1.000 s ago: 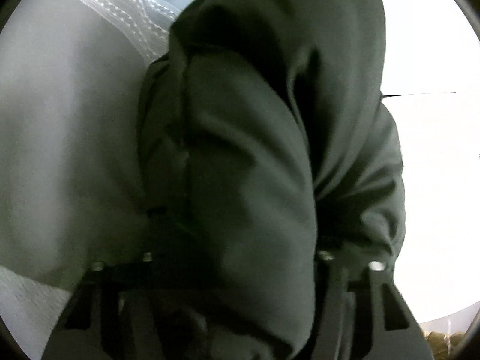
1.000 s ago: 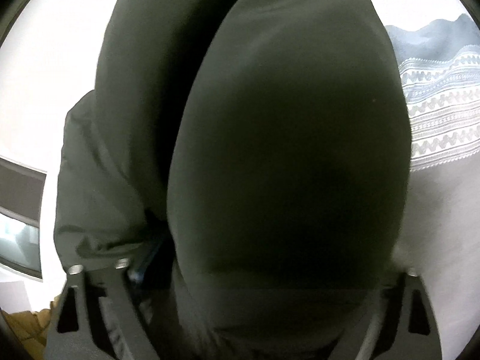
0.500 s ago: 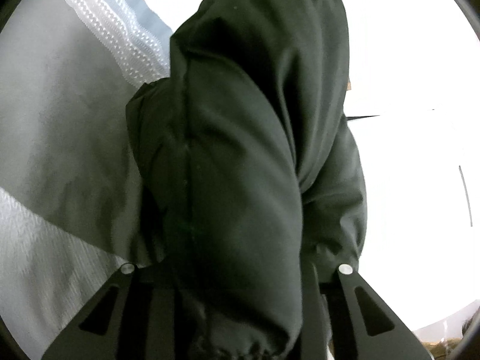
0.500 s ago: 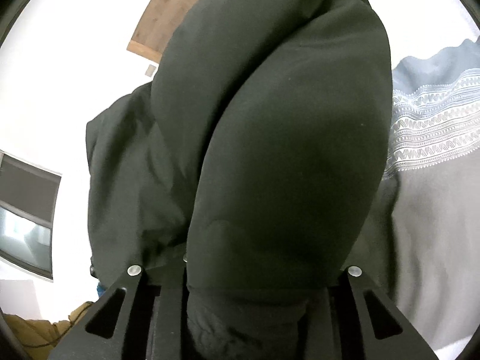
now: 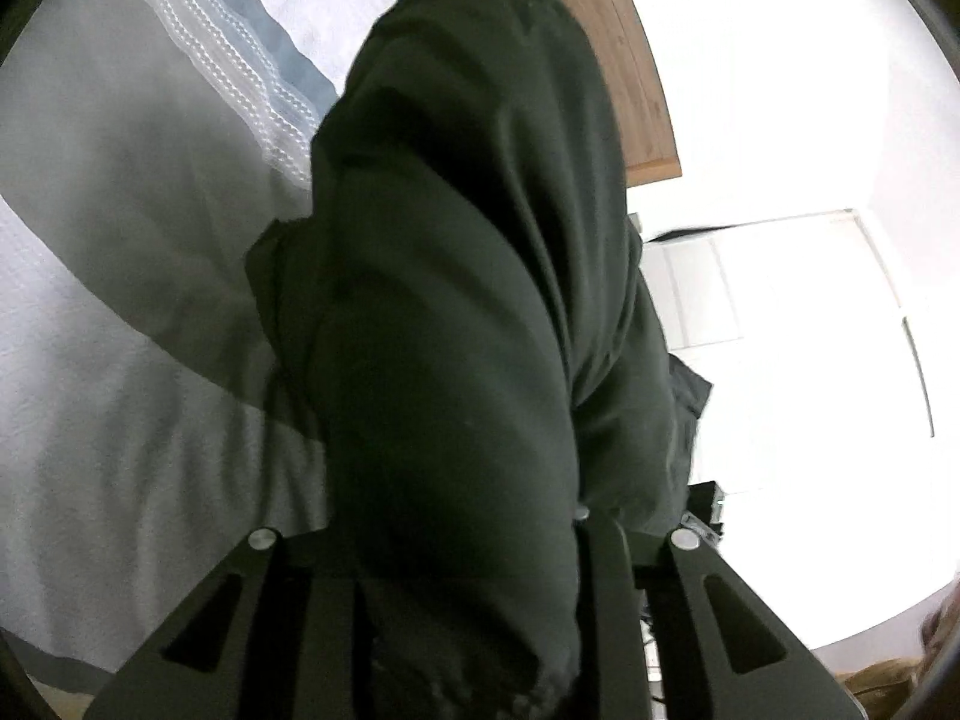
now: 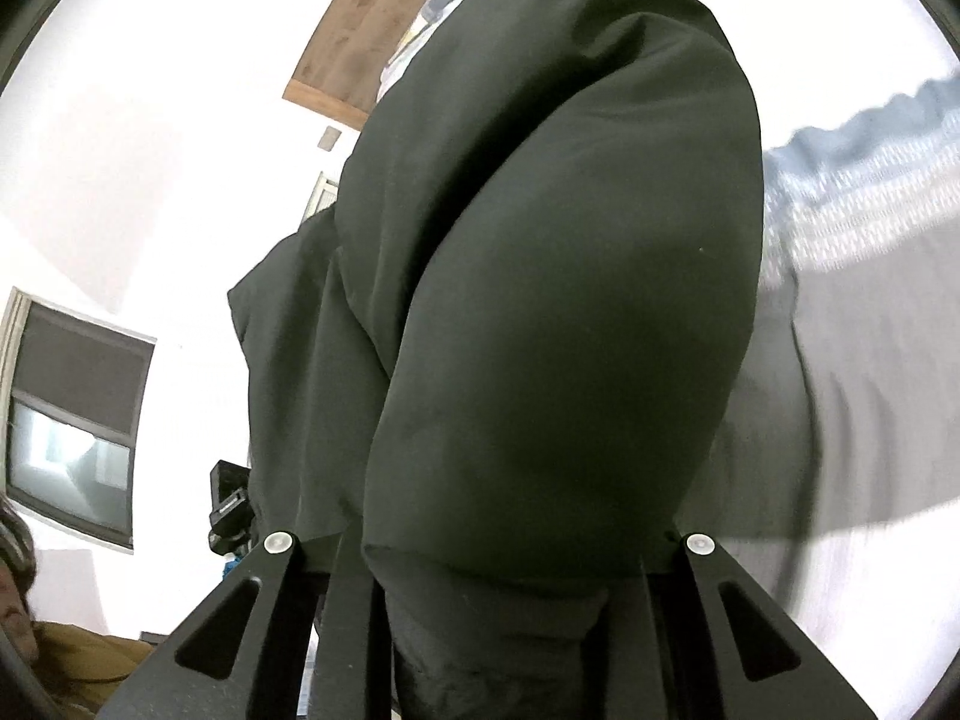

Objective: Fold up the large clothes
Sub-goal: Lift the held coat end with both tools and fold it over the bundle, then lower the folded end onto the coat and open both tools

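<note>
The bed (image 5: 120,360) lies below with my dark jacket (image 5: 468,300) lifted off it. My left tongs (image 5: 468,546) and right tongs (image 6: 486,546) are clenched, closing onto its padded cuffs; I should raise both evenly, keeping it taut.

Dark green jacket (image 5: 456,312), grey bedspread (image 5: 120,228) with white patterned band and blue stripe, brown wooden headboard (image 5: 624,60)

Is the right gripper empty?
No: dark garment is bunched between the right gripper fingers, and the jaws are closing on it.
</note>
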Demonstrator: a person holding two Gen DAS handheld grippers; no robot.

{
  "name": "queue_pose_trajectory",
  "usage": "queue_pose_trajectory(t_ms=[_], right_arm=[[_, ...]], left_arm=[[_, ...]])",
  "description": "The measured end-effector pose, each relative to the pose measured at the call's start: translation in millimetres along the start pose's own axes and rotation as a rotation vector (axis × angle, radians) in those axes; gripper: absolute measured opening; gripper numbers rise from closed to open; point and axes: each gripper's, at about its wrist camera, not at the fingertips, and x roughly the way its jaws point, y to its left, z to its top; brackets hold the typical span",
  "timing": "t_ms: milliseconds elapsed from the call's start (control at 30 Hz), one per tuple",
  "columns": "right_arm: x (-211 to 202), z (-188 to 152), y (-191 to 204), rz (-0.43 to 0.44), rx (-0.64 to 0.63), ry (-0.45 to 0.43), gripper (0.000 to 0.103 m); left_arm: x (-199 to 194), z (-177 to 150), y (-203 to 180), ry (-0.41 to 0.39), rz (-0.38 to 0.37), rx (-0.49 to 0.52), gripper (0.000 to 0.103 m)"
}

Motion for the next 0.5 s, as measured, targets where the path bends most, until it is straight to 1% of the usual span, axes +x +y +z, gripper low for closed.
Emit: queue_pose_trajectory(t_ms=[67,133,200,233,267,300,367,400,433,467,500], right_arm=[[1,6,-11,-0.014,0.014,0.003,0.022],[9,0,-28,-0.039,0.066,-0.004,0.024],[12,-5,-45,-0.080,0.096,-0.015,0.028],[15,-5,-53,-0.108,0.105,-0.018,0.033],[18,-5,-62,-0.130,0.123,-0.021,0.038],[20,-5,-67,-0.140,0.132,-0.026,0.042],[20,-6,-69,-0.174,0.115,-0.029,0.053],[21,-6,-67,-0.196,0.102,-0.032,0.056],[20,-5,-65,-0.218,0.088,-0.035,0.066],[16,-6,-59,-0.230,0.077,-0.040,0.080],[13,-5,-57,-0.248,0.065,-0.054,0.088]], left_arm=[[1,-3,13,0.013,0.045,0.014,0.021],[7,14,29,0.024,0.138,0.054,0.021],[21,16,36,0.035,0.213,0.087,0.026],[25,19,42,0.037,0.237,0.092,0.028],[27,18,43,0.037,0.244,0.092,0.033],[28,20,45,0.033,0.254,0.092,0.037],[26,22,44,0.024,0.267,0.098,0.039],[25,22,44,0.023,0.273,0.106,0.042],[24,21,44,0.022,0.280,0.115,0.043],[20,26,45,0.019,0.283,0.118,0.045],[10,28,39,0.009,0.289,0.122,0.047]])
